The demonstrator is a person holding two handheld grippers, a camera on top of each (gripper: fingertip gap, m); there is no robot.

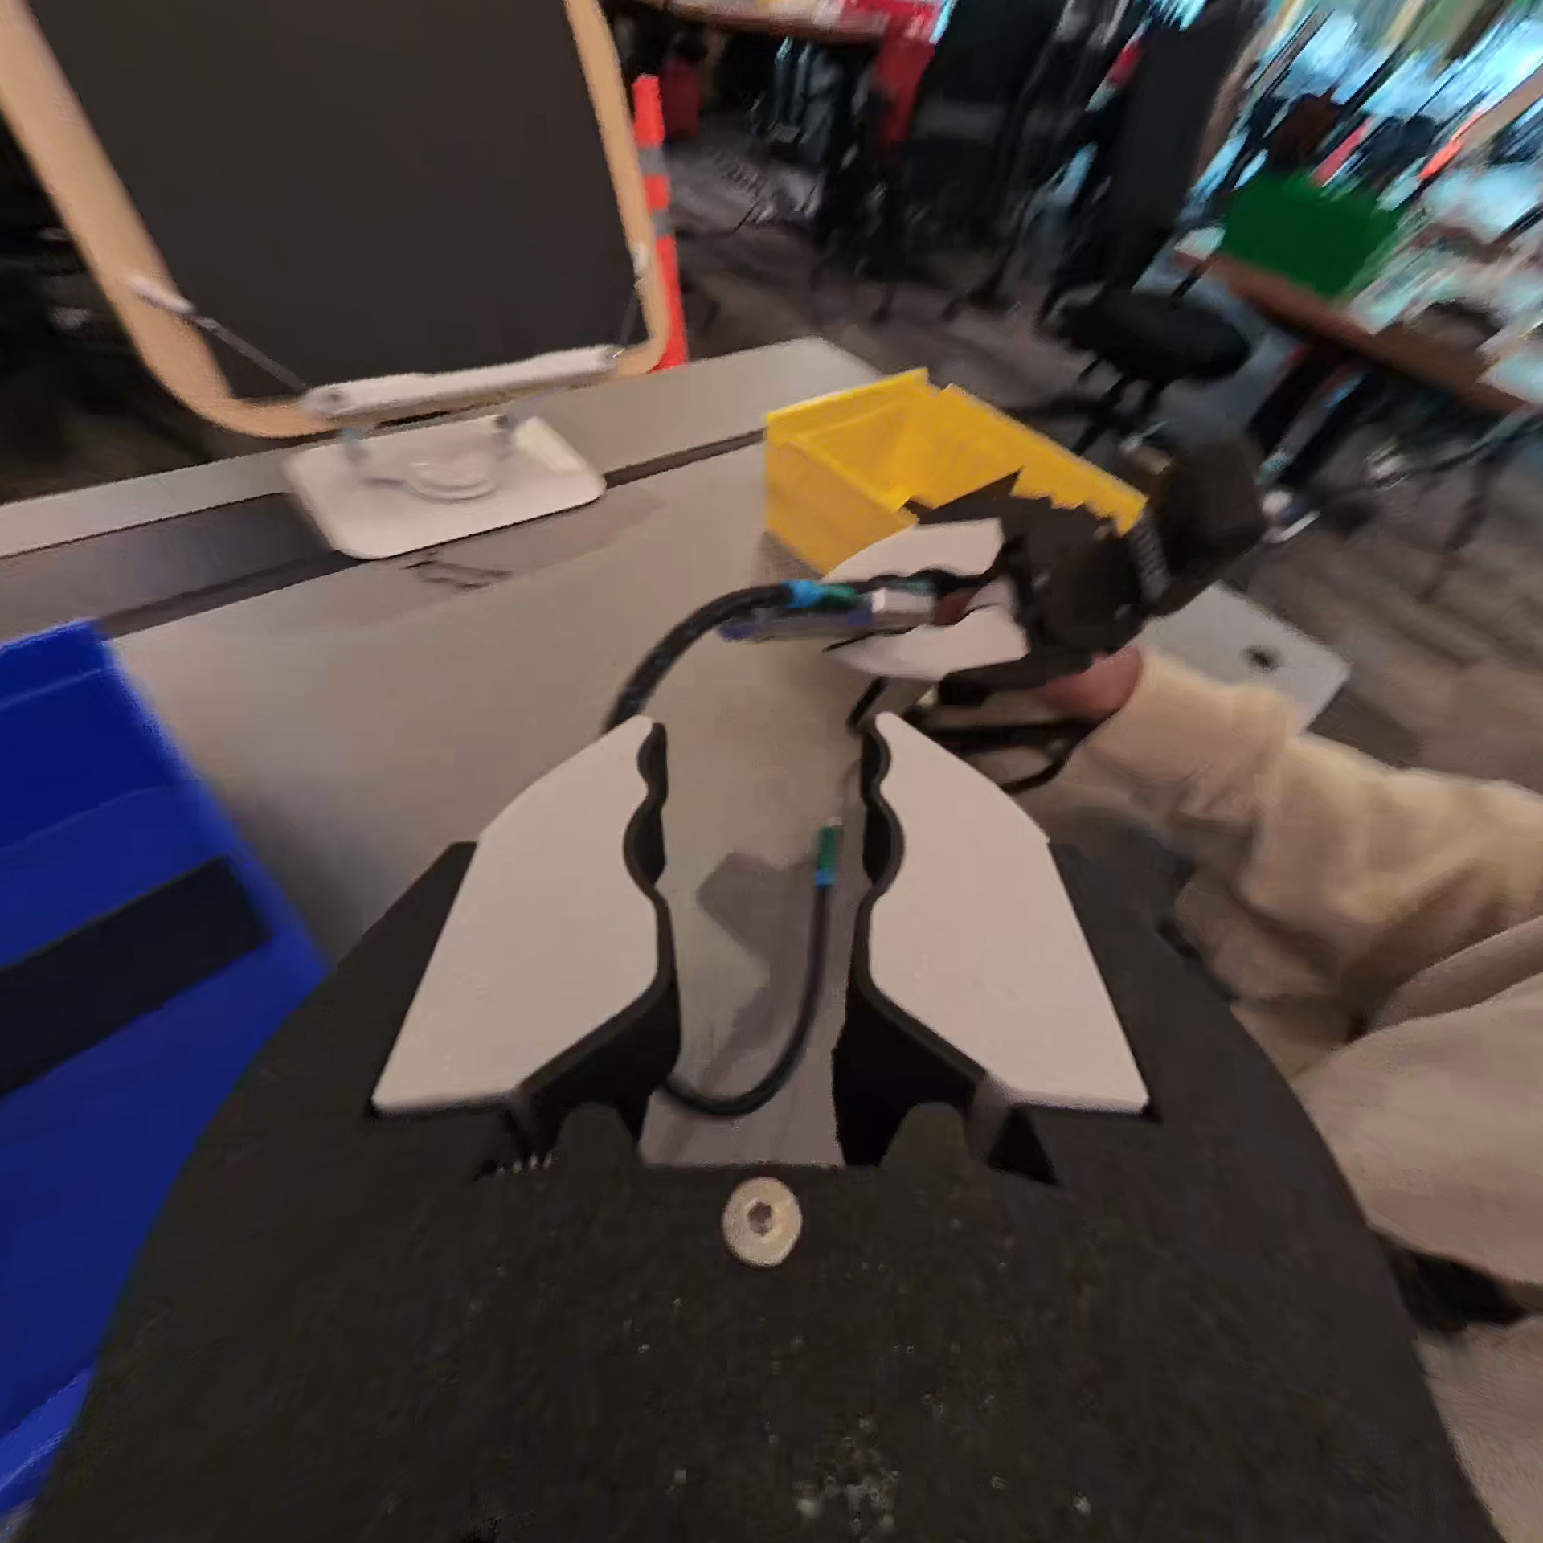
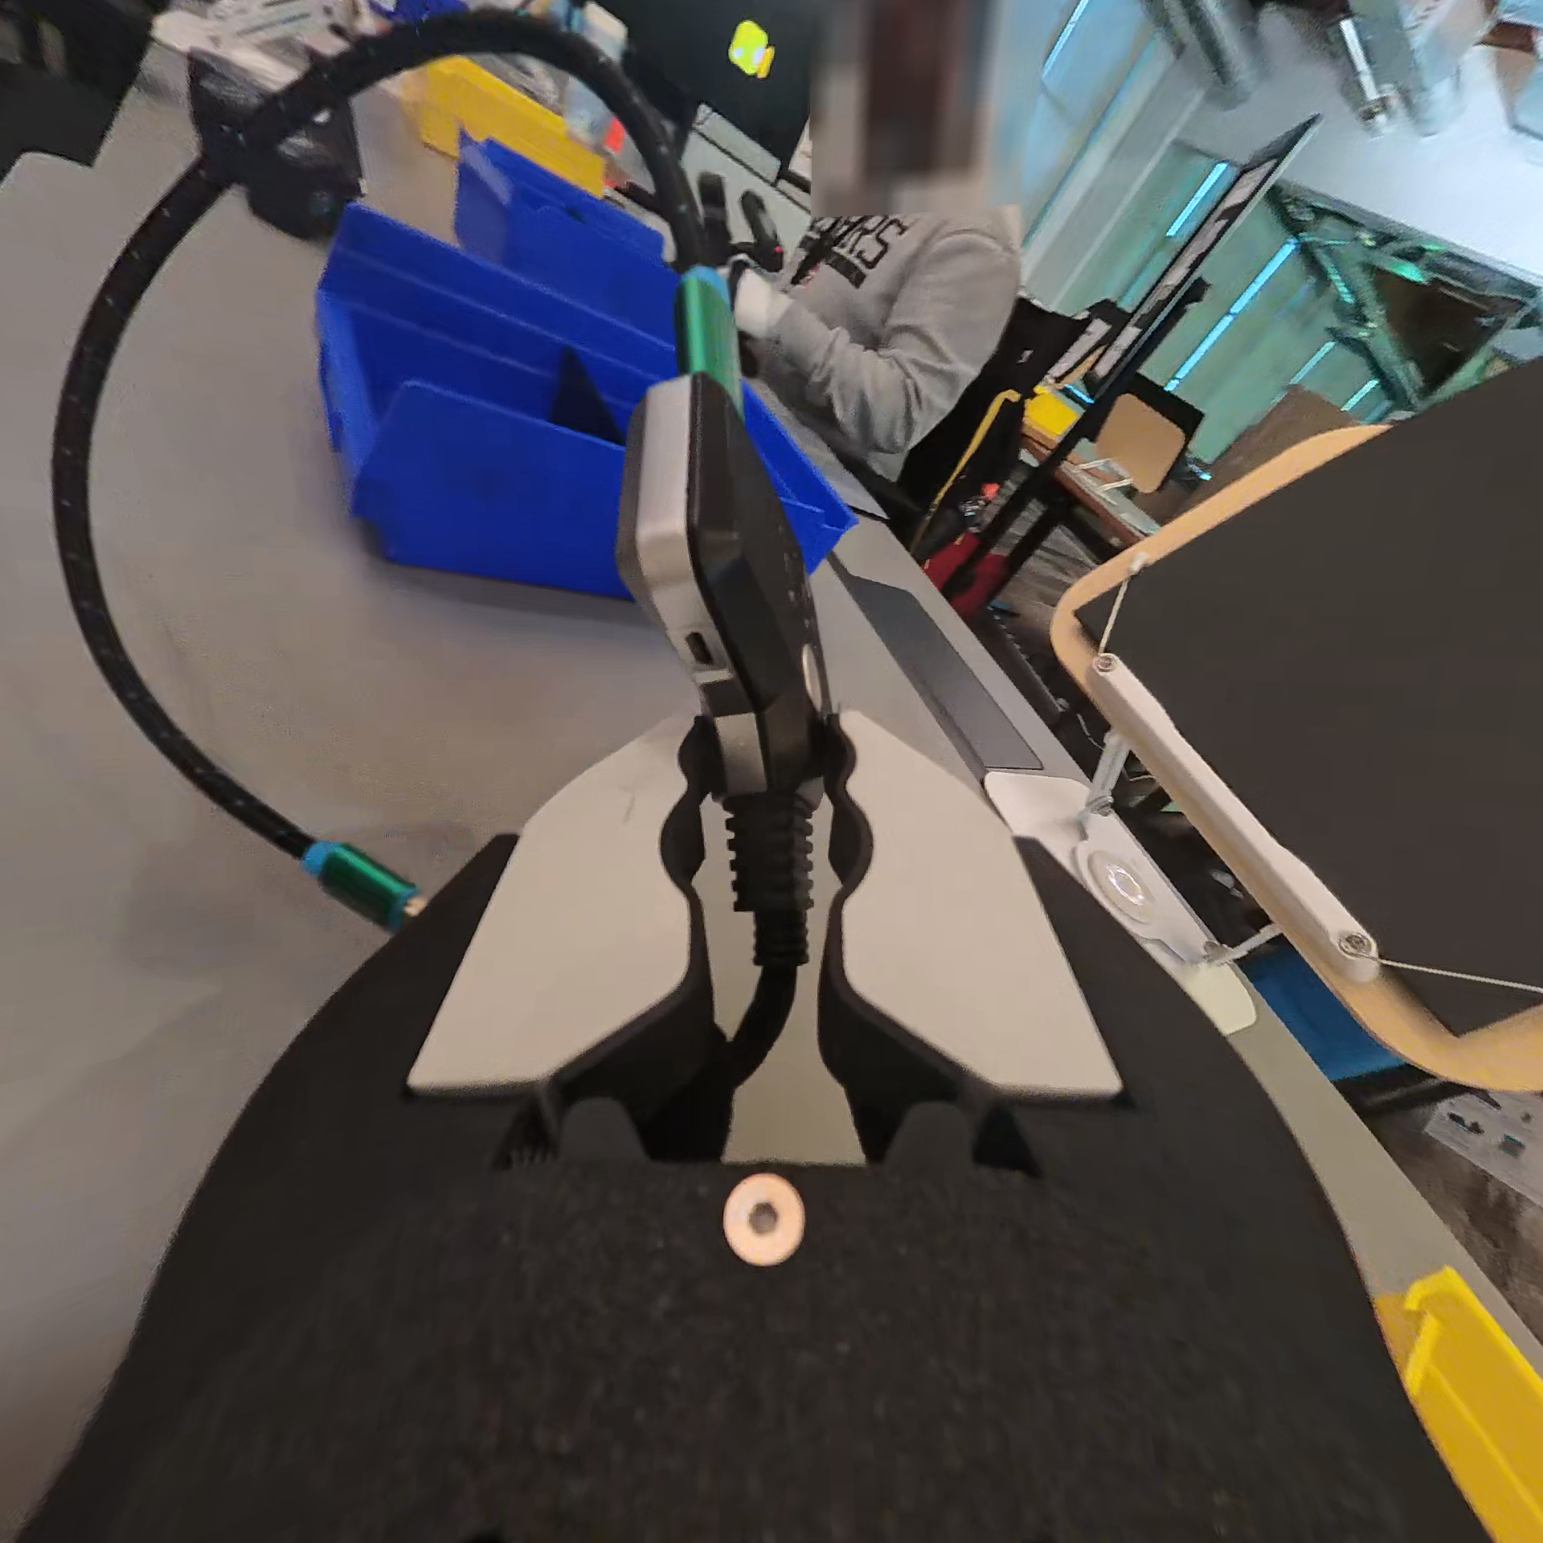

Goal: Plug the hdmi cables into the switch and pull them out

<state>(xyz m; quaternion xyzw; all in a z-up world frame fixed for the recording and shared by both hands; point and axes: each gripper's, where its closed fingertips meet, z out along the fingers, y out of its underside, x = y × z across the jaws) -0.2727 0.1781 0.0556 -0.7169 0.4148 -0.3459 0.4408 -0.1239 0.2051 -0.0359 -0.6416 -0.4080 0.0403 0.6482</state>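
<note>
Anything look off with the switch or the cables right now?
Nothing damaged. The right gripper holds the switch in the air by its tail end, one green plug seated at its far end. That cable's other green plug lies loose on the table. The left gripper is open and empty.

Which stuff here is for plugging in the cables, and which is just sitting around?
For the job:
HDMI switch
braided HDMI cable
its loose green plug
right hand-held gripper
left hand-held gripper

Just lying about:
blue bins
yellow bin
mirror on a stand
</note>
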